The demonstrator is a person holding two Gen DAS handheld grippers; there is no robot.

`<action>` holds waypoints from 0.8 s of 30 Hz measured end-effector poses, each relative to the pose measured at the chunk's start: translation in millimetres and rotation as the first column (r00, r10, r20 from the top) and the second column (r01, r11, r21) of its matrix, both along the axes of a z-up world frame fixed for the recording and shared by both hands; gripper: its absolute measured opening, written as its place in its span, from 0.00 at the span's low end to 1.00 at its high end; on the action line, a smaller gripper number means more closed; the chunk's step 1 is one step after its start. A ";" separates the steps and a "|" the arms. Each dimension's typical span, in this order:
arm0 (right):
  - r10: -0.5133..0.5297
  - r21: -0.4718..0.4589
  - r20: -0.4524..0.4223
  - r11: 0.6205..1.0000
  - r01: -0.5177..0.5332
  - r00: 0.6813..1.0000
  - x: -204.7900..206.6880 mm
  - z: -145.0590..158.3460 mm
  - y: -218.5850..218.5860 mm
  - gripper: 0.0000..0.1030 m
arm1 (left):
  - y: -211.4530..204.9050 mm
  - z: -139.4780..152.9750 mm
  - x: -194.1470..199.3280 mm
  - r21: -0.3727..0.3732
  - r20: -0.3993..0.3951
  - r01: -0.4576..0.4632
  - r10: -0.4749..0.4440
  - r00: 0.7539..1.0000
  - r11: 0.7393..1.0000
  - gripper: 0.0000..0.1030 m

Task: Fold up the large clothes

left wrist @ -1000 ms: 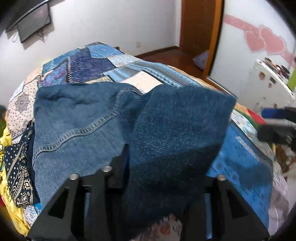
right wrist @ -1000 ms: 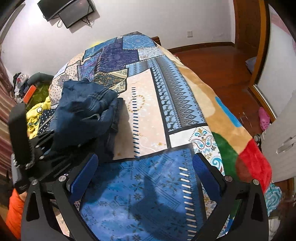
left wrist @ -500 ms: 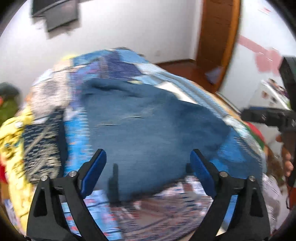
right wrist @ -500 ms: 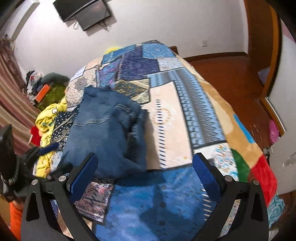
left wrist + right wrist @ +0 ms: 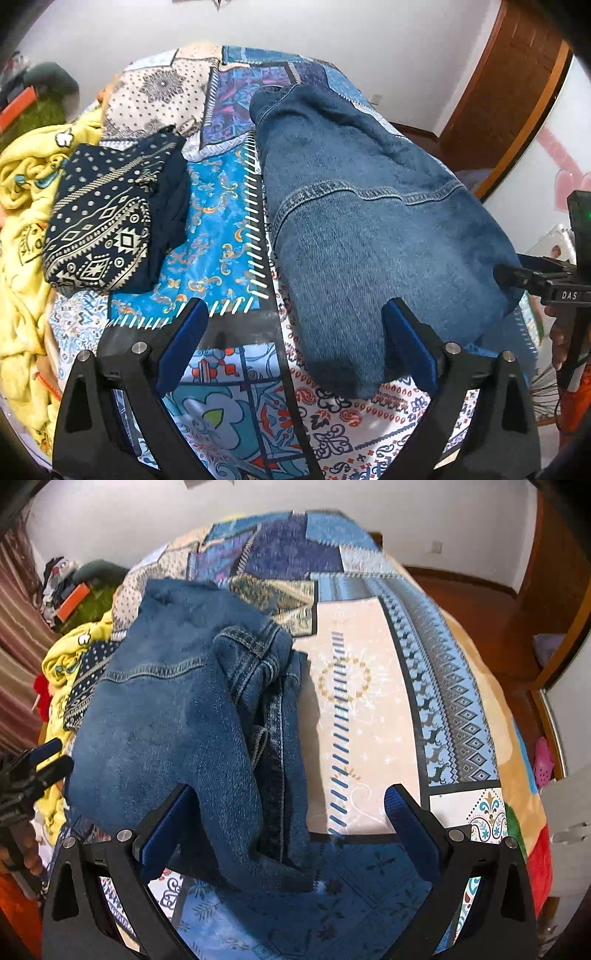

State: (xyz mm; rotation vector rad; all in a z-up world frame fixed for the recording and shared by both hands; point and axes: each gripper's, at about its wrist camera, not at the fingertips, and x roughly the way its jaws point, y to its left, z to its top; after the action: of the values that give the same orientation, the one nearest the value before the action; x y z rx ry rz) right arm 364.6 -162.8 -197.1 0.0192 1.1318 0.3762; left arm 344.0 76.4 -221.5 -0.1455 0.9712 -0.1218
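Left gripper [image 5: 291, 332] spread wide, holding nothing, poised over the near edge of the bed [image 5: 225, 229]. Right gripper [image 5: 288, 812] likewise wide apart and empty. Denim jeans [image 5: 369, 229] folded into a thick bundle, lying on the patchwork bedspread [image 5: 362, 686]. Dark patterned folded garment [image 5: 107, 221] alongside, apart from the jeans, against a yellow heap [image 5: 22, 229].

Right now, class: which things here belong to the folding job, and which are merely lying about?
Job:
denim garment
left gripper, open
right gripper, open

Lying about:
folded patterned navy cloth
yellow clothes
patchwork bedspread
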 end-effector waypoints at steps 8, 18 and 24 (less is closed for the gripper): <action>0.051 -0.047 0.120 0.998 -0.045 0.991 13.6 35.1 7.2 0.99 | -6.4 15.3 35.9 0.126 0.053 0.007 -0.014 0.998 0.992 0.94; 0.086 -0.067 0.086 0.995 -0.080 0.993 67.8 13.5 23.1 0.99 | -21.0 -3.6 128.8 0.190 0.016 0.068 -0.072 0.997 0.979 0.95; 0.080 0.038 0.016 0.996 -0.080 0.997 100.4 -9.2 11.3 0.99 | -11.0 -16.4 179.8 0.114 0.006 -0.002 0.001 1.000 0.993 0.97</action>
State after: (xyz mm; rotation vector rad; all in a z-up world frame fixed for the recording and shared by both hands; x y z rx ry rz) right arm 465.0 -151.5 -206.2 0.0053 1.1132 0.4688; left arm 523.8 65.5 -237.9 -0.0410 0.9693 -0.0653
